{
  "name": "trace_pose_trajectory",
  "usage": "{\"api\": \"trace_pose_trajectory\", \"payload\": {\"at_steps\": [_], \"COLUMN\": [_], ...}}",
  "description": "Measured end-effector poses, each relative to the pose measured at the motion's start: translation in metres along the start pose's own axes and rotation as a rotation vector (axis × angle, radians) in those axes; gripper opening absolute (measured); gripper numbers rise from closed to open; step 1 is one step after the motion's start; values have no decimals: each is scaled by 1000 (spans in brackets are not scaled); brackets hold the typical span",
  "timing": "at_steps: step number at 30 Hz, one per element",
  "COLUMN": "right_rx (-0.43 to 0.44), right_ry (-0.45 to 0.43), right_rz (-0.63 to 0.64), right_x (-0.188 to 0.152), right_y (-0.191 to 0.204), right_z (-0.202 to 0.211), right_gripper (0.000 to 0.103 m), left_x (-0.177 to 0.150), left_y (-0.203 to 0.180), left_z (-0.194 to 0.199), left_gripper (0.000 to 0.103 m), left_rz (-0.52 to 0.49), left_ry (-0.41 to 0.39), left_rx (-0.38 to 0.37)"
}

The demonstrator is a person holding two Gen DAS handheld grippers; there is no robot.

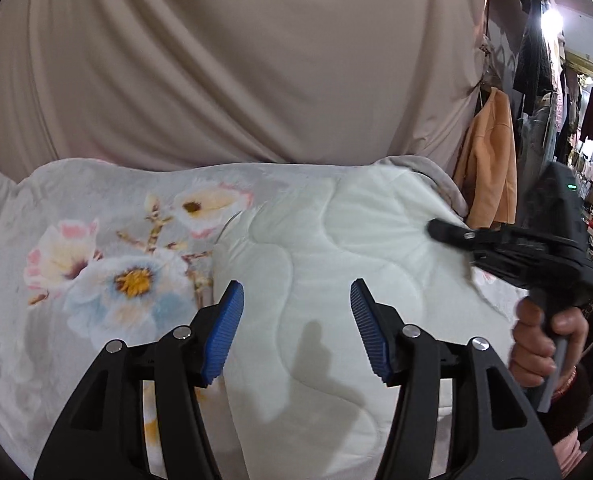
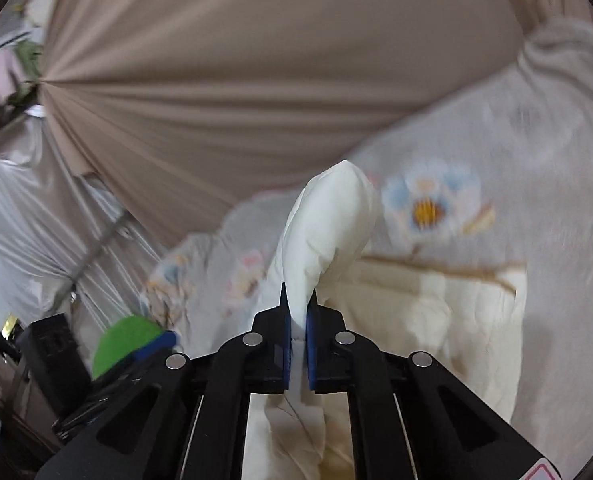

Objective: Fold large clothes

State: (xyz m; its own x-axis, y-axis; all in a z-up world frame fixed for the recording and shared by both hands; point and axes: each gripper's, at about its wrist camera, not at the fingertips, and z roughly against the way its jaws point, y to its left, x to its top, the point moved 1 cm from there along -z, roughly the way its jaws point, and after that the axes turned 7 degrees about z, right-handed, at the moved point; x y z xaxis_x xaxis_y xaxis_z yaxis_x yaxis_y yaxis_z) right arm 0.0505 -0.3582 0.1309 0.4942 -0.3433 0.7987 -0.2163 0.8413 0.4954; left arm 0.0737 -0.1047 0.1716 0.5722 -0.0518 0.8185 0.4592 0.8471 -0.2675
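A white quilted garment (image 1: 336, 248) lies spread on a grey floral blanket (image 1: 96, 240). My left gripper (image 1: 296, 320) is open and empty, hovering just above the garment's near part. My right gripper (image 2: 298, 320) is shut on a bunched fold of the white garment (image 2: 328, 216), which stands up between its blue pads. In the left wrist view the right gripper (image 1: 448, 234) reaches in from the right at the garment's far right edge, held by a hand (image 1: 536, 344).
A beige draped curtain (image 1: 236, 60) hangs behind the blanket. An orange jacket (image 1: 488, 160) and racks of clothes (image 1: 576, 140) stand at the right. In the right wrist view a green and blue object (image 2: 128, 340) and a black box (image 2: 52, 352) sit at the lower left.
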Motion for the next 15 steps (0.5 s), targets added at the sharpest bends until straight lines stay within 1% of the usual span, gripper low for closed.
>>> {"api": "trace_pose_trajectory", "payload": {"at_steps": [1, 2, 4, 5, 6, 7, 8, 9, 10, 11, 12, 14, 15], "right_rx": [-54, -102, -201, -215, -195, -151, -129, -146, -175, -192, -180, -131, -122], "right_ry": [-8, 12, 114, 166, 182, 178, 177, 168, 153, 133, 112, 88, 94], "right_rz": [2, -17, -105, -170, -217, -284, -320, -310, -279, -242, -212, -170, -162], "right_x": [-5, -11, -37, -58, -73, -83, -85, -81, -77, -73, -74, -83, -89], "right_y": [-10, -25, -68, -92, -108, -120, -123, -118, -109, -97, -85, -66, -61], "right_z": [6, 5, -12, -25, -31, -31, -27, -18, -9, 3, 15, 41, 50], "right_gripper": [5, 5, 5, 4, 3, 3, 4, 5, 7, 10, 16, 17, 20], "left_x": [-1, -3, -17, -28, -35, -39, -42, -44, -45, -47, -48, -49, -50], "left_y": [-4, -7, -6, -3, -2, -3, -6, -8, -8, -9, -8, -4, -3], "left_z": [-10, -22, -55, -73, -80, -83, -85, -86, -87, -88, -89, -88, -88], "left_gripper": [54, 54, 54, 55, 57, 58, 58, 58, 58, 58, 58, 58, 58], "left_rz": [-3, -8, 2, 18, 28, 18, -6, -16, -14, -13, -14, -3, -2], "left_ry": [20, 54, 146, 202, 210, 200, 193, 194, 198, 201, 203, 208, 209], "left_rx": [-2, -2, 7, 10, 1, 29, 66, 81, 88, 98, 110, 111, 112]}}
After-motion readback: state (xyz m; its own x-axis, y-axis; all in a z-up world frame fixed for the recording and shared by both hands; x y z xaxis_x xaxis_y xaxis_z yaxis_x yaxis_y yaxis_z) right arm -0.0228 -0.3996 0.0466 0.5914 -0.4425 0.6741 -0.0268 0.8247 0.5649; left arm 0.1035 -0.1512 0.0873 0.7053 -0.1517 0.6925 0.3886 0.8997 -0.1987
